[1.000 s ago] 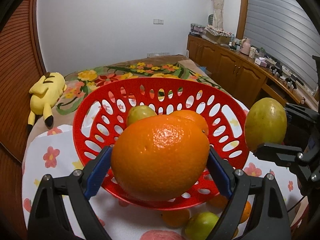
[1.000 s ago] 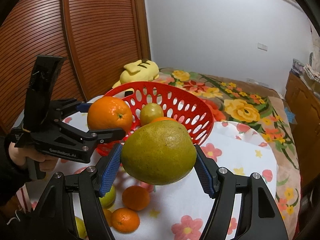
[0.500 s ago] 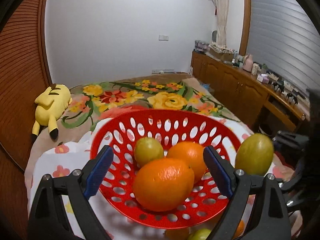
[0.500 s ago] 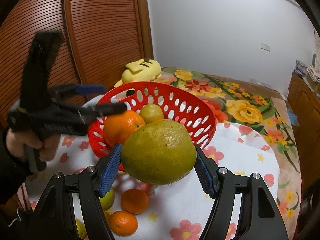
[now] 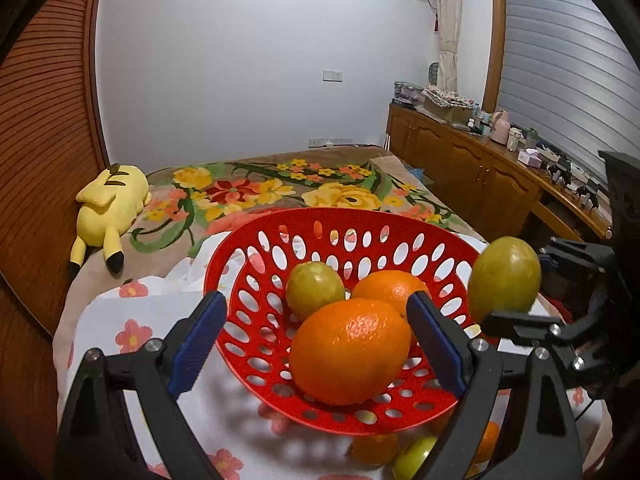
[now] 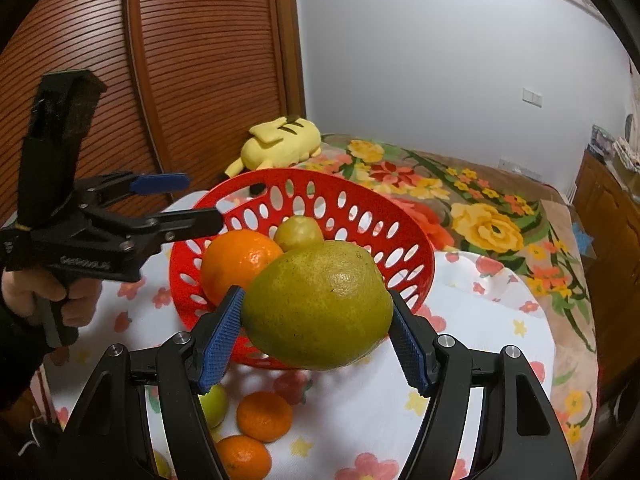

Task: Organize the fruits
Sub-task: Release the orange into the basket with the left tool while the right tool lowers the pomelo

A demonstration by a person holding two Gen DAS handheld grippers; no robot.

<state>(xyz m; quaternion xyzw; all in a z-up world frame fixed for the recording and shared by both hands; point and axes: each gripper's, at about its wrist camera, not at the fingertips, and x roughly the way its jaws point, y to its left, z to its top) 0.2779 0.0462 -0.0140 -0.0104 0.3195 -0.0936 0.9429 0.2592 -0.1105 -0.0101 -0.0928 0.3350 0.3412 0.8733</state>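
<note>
A red perforated basket (image 5: 352,224) (image 6: 408,240) stands on the flowered tablecloth. In it lie a large orange (image 5: 350,350) (image 6: 238,262), a second orange (image 5: 388,286) and a small green fruit (image 5: 314,290) (image 6: 298,232). My left gripper (image 5: 318,340) (image 6: 180,204) is open and empty, just in front of the basket's near rim. My right gripper (image 6: 316,336) is shut on a large green citrus fruit (image 6: 318,306) (image 5: 504,280), held above the cloth beside the basket's right rim.
Several small oranges (image 6: 264,416) and a green fruit (image 6: 214,400) lie loose on the cloth in front of the basket. A yellow plush toy (image 5: 110,208) lies on the flowered bed behind. A wooden sliding door (image 6: 180,60) is at left, wooden cabinets (image 5: 480,176) at right.
My left gripper opened and let the large orange drop into the basket, then drew back and up. My right gripper kept hold of the green fruit, near the basket.
</note>
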